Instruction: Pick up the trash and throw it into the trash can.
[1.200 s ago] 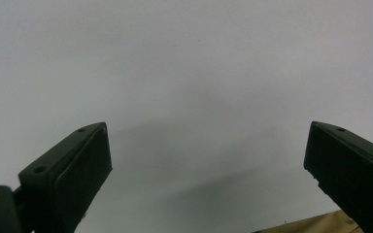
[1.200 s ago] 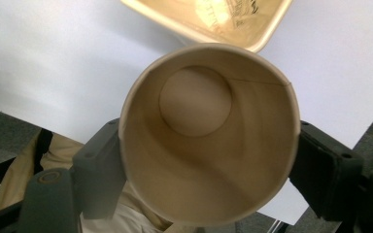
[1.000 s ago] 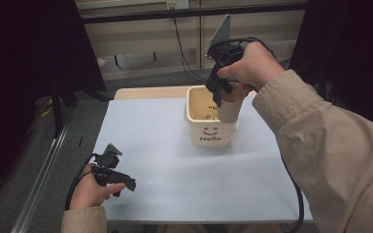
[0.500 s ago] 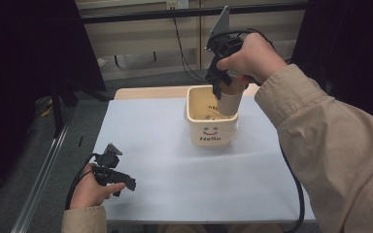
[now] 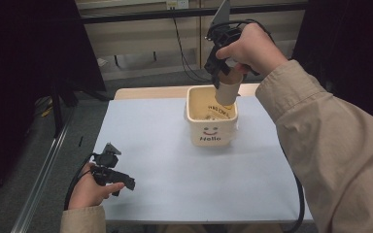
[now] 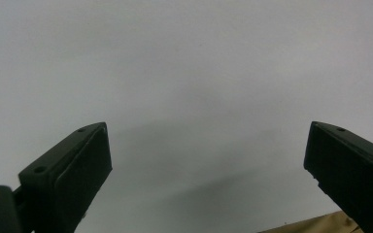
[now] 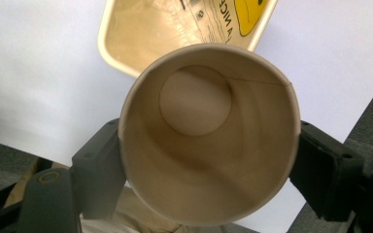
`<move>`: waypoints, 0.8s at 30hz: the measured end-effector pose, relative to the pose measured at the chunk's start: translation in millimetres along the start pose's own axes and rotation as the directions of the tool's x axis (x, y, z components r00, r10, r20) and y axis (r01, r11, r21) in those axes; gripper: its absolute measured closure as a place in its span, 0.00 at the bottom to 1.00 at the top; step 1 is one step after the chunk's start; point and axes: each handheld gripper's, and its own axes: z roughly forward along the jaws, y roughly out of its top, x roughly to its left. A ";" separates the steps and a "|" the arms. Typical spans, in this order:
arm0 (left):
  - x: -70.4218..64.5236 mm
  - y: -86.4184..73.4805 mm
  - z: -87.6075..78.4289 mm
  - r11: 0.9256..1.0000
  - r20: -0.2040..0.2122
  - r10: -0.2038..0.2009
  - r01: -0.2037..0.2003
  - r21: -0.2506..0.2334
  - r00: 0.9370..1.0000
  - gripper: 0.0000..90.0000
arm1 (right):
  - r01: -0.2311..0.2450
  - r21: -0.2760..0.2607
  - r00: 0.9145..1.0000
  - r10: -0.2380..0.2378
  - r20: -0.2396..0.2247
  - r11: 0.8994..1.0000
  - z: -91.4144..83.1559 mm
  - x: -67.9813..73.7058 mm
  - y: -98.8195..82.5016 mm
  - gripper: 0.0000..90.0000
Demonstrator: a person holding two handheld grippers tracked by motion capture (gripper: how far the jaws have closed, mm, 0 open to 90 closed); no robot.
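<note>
Now right tool [image 5: 222,80] | grips paper cup [image 5: 228,90] | above bin [image 5: 211,132]

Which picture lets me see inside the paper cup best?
The right gripper view: it looks straight into the paper cup, showing its rim and round bottom, with the right gripper clamped on its sides. The high view shows the cup's outside, above the cream bin. The left gripper view shows white table.

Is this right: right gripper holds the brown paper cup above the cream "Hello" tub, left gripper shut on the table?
Not quite. The left gripper is open, jaws wide apart over the white table, per the left gripper view. The right gripper does hold the brown paper cup above the cream tub.
</note>
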 end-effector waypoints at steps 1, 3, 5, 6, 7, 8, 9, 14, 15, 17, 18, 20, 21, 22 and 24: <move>-0.5 0.2 -0.1 1.000 0.004 -0.001 0.001 0.006 1.000 0.03 | -0.006 -0.007 1.000 0.006 -0.003 1.000 1.7 -0.9 3.3 0.24; -1.0 0.5 1.0 1.000 -0.008 0.008 -0.008 -0.008 1.000 0.03 | -0.017 -0.007 1.000 0.017 0.004 1.000 5.4 -3.0 10.8 0.24; -1.3 0.9 0.4 1.000 0.000 0.007 -0.007 0.000 1.000 0.03 | -0.027 -0.013 1.000 0.027 0.007 1.000 8.7 -5.1 18.3 0.24; -1.5 0.8 1.0 1.000 -0.002 0.003 -0.003 -0.010 1.000 0.03 | -0.034 -0.008 0.999 0.034 0.007 0.999 10.3 -5.8 21.4 0.24; -0.9 1.3 0.7 1.000 0.006 -0.002 0.002 -0.003 1.000 0.03 | -0.040 -0.005 0.999 0.040 0.008 0.999 11.2 -6.5 24.3 0.24; 0.1 1.2 0.7 1.000 -0.002 0.003 -0.003 -0.005 1.000 0.03 | -0.041 -0.012 0.999 0.041 0.010 0.999 12.3 -7.1 26.8 0.24; 0.2 1.2 1.0 1.000 -0.002 -0.009 0.008 -0.013 1.000 0.03 | -0.046 -0.014 0.999 0.046 0.006 0.999 13.9 -7.7 28.8 0.24; 1.7 0.5 1.6 1.000 0.008 -0.016 0.016 -0.008 1.000 0.03 | -0.046 -0.010 0.999 0.046 0.021 0.999 22.5 -8.8 35.6 0.24; 1.8 0.3 1.5 1.000 0.009 -0.016 0.016 -0.007 1.000 0.03 | -0.047 -0.009 0.999 0.047 0.023 0.999 23.7 -8.5 36.2 0.24; 2.9 0.4 0.3 1.000 0.007 -0.009 0.009 -0.004 1.000 0.03 | -0.039 -0.008 0.999 0.039 0.018 0.999 27.7 -7.7 37.7 0.24; 2.9 0.3 -0.2 1.000 0.005 -0.008 0.008 -0.006 1.000 0.03 | -0.041 -0.007 0.999 0.041 0.013 0.999 29.9 -6.2 38.1 0.24; 2.8 0.2 -0.5 1.000 0.006 -0.010 0.010 -0.010 1.000 0.03 | -0.032 -0.001 0.999 0.032 0.017 0.999 38.0 -3.8 39.2 0.24; 2.7 0.3 -0.5 1.000 0.006 -0.009 0.009 -0.010 1.000 0.03 | -0.029 0.004 0.999 0.029 0.019 1.000 41.0 -3.1 39.4 0.24; 2.6 0.3 -0.4 1.000 0.009 -0.007 0.007 -0.008 1.000 0.03 | -0.032 0.011 0.999 0.032 0.023 0.999 45.2 -1.8 40.0 0.24; 2.7 0.4 -0.5 1.000 0.009 -0.004 0.004 -0.009 1.000 0.03 | -0.024 0.015 1.000 0.024 0.018 1.000 54.7 -0.7 40.6 0.24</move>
